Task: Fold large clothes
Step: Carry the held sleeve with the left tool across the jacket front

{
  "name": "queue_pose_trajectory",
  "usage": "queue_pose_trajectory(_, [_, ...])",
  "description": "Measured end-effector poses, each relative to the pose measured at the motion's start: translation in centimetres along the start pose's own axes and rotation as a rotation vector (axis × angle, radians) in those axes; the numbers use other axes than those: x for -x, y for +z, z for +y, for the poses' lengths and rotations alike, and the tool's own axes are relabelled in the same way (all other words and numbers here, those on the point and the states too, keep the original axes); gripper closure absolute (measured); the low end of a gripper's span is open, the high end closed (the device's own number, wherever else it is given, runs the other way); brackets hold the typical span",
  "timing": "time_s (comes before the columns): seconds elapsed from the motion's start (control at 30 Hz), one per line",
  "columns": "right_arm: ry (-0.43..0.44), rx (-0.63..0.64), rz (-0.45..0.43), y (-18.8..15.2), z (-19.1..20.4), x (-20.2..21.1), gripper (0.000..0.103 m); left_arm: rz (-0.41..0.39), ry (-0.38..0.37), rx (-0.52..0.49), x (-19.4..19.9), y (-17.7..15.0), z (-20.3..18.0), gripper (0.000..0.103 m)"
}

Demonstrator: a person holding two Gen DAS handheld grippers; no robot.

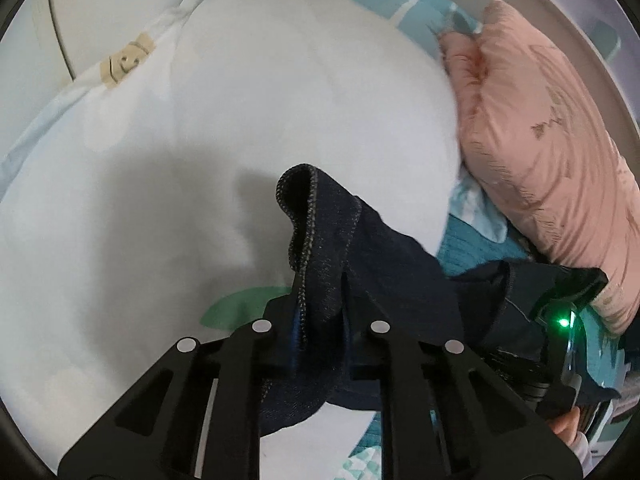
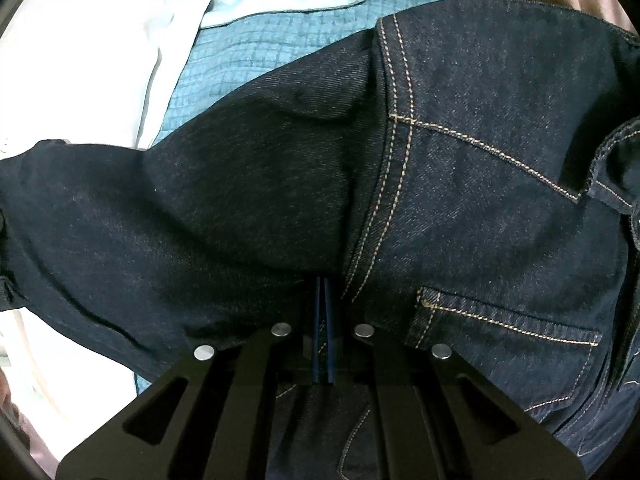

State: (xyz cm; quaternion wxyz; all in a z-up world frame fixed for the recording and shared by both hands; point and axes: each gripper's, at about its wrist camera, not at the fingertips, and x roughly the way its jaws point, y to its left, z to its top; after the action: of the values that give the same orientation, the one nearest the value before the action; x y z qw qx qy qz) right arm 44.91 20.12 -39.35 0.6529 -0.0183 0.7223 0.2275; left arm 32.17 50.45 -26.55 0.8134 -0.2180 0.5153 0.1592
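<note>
Left wrist: tool (image 1: pixel 320 312) clamps jeans (image 1: pixel 332 248) hem, pillow (image 1: pixel 540 152) nr.

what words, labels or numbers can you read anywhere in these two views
None can be read.
The beige patch on the white bedding carries a raised shape, no legible letters.
The dark jeans show only tan stitching; no brand tag is visible.

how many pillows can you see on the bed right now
2. A large white pillow fills the middle and left of the left wrist view, and a pink pillow lies against its right edge. Others may be hidden under the dark jeans or beyond the frame.
</note>
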Motion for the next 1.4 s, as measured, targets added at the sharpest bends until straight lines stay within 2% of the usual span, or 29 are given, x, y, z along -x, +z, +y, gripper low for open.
queue_pose_trajectory(0.13, [0.020,-0.017,-0.049,-1.7,-0.2,0.6,0.101,-0.024,0.068,-0.024,1.2,-0.6,-1.8,0.089])
queue_pose_trajectory(0.23, [0.058,0.043,-0.117,-4.3,0.4,1.9,0.099,-0.040,0.060,-0.058,2.5,-1.5,-3.2,0.089])
queue_pose_trajectory(0.4, [0.173,-0.017,-0.171,-8.6,-1.1,4.8,0.099,-0.056,0.064,-0.121,3.9,-3.1,-6.5,0.090])
queue_pose_trajectory(0.47, [0.208,-0.022,-0.196,-10.1,-1.9,6.8,0.099,-0.068,0.077,-0.154,4.4,-3.9,-8.3,0.090])
queue_pose_trajectory(0.53, [0.205,-0.015,-0.216,-11.3,-2.4,8.8,0.099,-0.068,0.090,-0.179,4.8,-4.6,-10.2,0.090])
queue_pose_trajectory(0.67, [0.239,-0.035,-0.291,-14.0,-5.5,13.5,0.099,-0.081,0.102,-0.259,5.4,-6.5,-14.6,0.090])
queue_pose_trajectory(0.7, [0.235,-0.039,-0.307,-14.7,-5.4,14.9,0.099,-0.086,0.111,-0.284,5.6,-7.0,-15.9,0.090])
queue_pose_trajectory(0.8, [0.189,-0.048,-0.352,-17.0,-8.5,17.7,0.099,-0.091,0.131,-0.331,6.2,-8.5,-19.3,0.090])
queue_pose_trajectory(0.9, [0.185,-0.071,-0.388,-19.4,-12.0,20.2,0.099,-0.106,0.104,-0.384,7.1,-10.2,-23.7,0.089])
queue_pose_trajectory(1.1, [0.115,-0.114,-0.467,-24.0,-18.4,25.1,0.099,-0.102,0.066,-0.463,7.6,-13.2,-31.4,0.090])
queue_pose_trajectory(1.23, [0.069,-0.166,-0.513,-26.6,-22.5,27.0,0.099,-0.091,0.035,-0.498,7.3,-15.4,-36.6,0.090])
queue_pose_trajectory(1.4, [0.057,-0.248,-0.529,-29.2,-27.2,27.5,0.099,-0.065,-0.004,-0.548,6.6,-18.0,-42.2,0.089])
